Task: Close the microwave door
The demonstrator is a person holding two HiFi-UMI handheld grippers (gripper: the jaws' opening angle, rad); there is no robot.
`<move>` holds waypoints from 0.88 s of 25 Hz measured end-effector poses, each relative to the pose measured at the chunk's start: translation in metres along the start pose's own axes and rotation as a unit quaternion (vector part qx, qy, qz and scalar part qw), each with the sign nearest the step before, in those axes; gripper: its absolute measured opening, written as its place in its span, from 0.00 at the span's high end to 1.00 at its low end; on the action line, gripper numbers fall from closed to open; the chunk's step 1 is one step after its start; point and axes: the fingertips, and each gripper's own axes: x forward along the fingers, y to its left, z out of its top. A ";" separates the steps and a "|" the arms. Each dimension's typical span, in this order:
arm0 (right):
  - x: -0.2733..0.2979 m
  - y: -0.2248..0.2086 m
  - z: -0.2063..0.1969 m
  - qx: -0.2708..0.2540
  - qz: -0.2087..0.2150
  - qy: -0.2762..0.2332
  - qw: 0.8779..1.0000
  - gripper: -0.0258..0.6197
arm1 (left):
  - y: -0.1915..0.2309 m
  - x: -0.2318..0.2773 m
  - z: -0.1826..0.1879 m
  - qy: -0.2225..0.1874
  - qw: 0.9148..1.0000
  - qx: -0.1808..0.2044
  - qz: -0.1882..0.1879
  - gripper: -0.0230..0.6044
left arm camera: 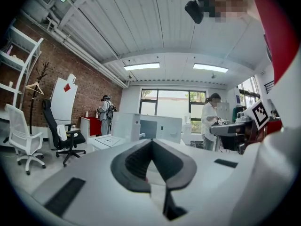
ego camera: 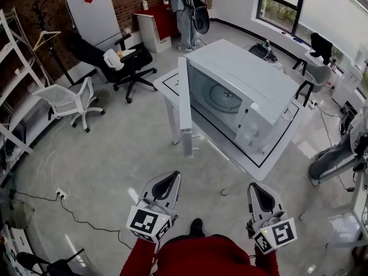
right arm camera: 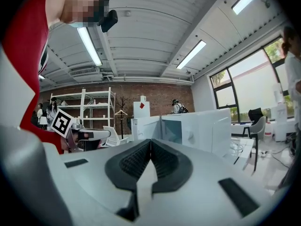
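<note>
A white microwave point(ego camera: 247, 91) stands on a white table point(ego camera: 170, 83) ahead of me. Its door point(ego camera: 184, 105) is swung wide open and sticks out past the table's near edge; the turntable shows inside. My left gripper point(ego camera: 168, 180) and right gripper point(ego camera: 261, 193) are held low and level, well short of the door and apart from it. Both are shut with nothing between the pads. In the left gripper view the microwave point(left arm camera: 157, 128) lies straight beyond the closed left gripper point(left arm camera: 151, 142). In the right gripper view the open door point(right arm camera: 146, 126) and the microwave point(right arm camera: 202, 126) sit beyond the closed right gripper point(right arm camera: 150, 141).
A black office chair point(ego camera: 131, 62) and a white chair point(ego camera: 72, 99) stand to the left of the table. A cable and socket strip point(ego camera: 60, 195) lie on the floor at left. One person point(ego camera: 187, 10) stands at the back, another point(ego camera: 336, 154) at the right edge.
</note>
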 end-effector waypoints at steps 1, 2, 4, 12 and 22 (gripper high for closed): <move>0.002 -0.002 0.000 -0.001 -0.002 0.001 1.000 0.94 | 0.002 0.002 0.000 0.000 1.000 0.001 0.000 0.95; 0.004 -0.004 -0.001 -0.002 -0.005 0.002 1.000 0.94 | 0.004 0.004 -0.001 0.000 1.000 0.002 0.000 0.95; 0.007 -0.008 -0.001 -0.003 -0.010 0.003 1.000 0.94 | 0.007 0.007 -0.002 0.001 1.000 0.001 -0.001 0.95; 0.018 -0.019 0.004 -0.011 -0.023 0.006 1.000 0.94 | 0.027 0.025 -0.001 0.023 1.000 0.005 0.012 0.77; 0.026 -0.054 0.012 -0.010 -0.057 0.007 0.998 0.94 | 0.052 0.077 0.005 0.033 0.997 -0.052 -0.039 0.53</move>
